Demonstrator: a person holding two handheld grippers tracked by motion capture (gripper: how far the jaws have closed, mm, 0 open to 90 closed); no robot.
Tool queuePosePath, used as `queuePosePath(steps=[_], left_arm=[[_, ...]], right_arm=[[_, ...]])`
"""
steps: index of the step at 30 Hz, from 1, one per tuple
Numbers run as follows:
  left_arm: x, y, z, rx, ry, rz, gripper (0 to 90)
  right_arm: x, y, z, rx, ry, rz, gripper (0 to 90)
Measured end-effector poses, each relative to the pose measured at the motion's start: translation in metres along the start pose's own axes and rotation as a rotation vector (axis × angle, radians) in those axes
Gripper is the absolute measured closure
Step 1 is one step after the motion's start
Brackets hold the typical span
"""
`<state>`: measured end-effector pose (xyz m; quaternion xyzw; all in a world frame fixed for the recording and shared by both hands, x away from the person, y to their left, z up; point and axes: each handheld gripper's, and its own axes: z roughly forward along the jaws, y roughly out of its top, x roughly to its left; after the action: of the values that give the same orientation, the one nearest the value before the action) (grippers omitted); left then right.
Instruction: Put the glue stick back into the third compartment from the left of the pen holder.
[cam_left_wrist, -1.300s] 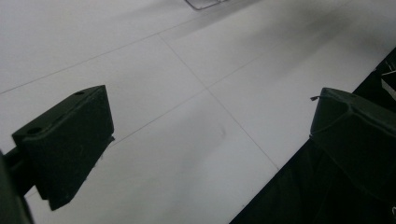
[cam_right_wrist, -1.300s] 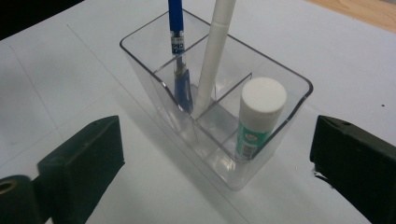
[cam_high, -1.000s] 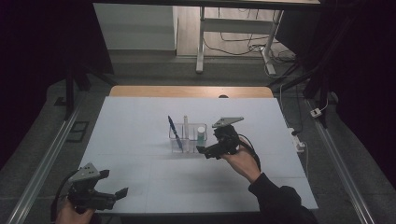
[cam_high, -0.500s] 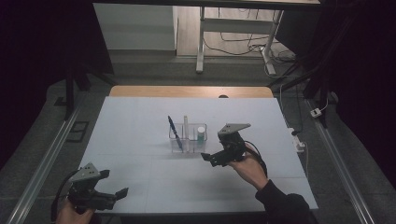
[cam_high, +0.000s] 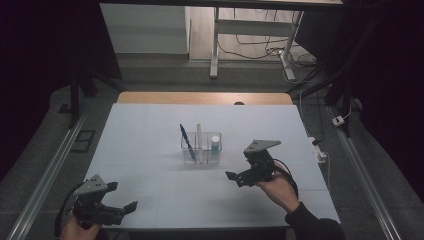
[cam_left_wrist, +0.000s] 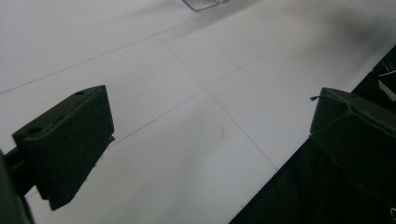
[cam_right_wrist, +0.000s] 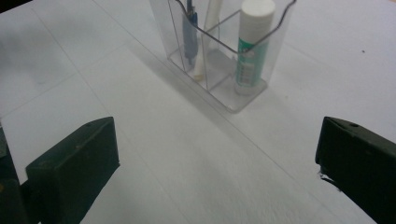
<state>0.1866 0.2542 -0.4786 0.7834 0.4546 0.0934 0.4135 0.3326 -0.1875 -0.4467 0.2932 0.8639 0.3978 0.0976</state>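
The white table carries one landmark, a clear plastic organizer standing upright near its middle; every place below is given from it. The organizer has three compartments side by side. In the right gripper view they hold a blue pen at one end, a white stick-like item leaning in the middle, and a glue stick with a white cap and green label upright at the other end.

The right gripper hangs near the organizer, on the person's side of it and off to the right, jaws spread wide with nothing between them. The left gripper sits well apart from the organizer, toward the near left corner of the table, jaws likewise spread and empty.

With all three items seated, the step in hand looks like clearing away from the organizer. To do it well, the right gripper should keep its jaws wide and draw off low and straight, away from the organizer's thin wall, so nothing tips.
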Motion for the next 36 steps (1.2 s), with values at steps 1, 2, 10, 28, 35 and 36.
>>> queuePosePath(steps=[1,2,10,28,35,36], left_arm=[[0.0,0.0,0.0,0.0,-0.001,0.0,0.0],[0.0,0.0,0.0,0.0,-0.001,-0.001,0.0],[0.0,0.0,0.0,-0.001,0.0,0.001,0.0],[0.0,0.0,0.0,-0.001,0.001,-0.001,0.0],[0.0,0.0,0.0,-0.001,0.001,-0.002,0.0],[0.0,0.0,0.0,-0.001,0.001,-0.003,0.0]], right_arm=[[-0.001,-0.002,-0.002,0.001,-0.002,0.005,0.0],[-0.002,-0.004,-0.004,-0.002,-0.003,0.008,0.0],[-0.006,-0.016,-0.019,-0.003,-0.023,0.026,0.0],[-0.014,-0.047,-0.054,-0.006,-0.073,0.079,0.0],[-0.019,-0.064,-0.072,-0.014,-0.103,0.124,0.0],[-0.019,-0.067,-0.075,-0.013,-0.114,0.13,0.0]])
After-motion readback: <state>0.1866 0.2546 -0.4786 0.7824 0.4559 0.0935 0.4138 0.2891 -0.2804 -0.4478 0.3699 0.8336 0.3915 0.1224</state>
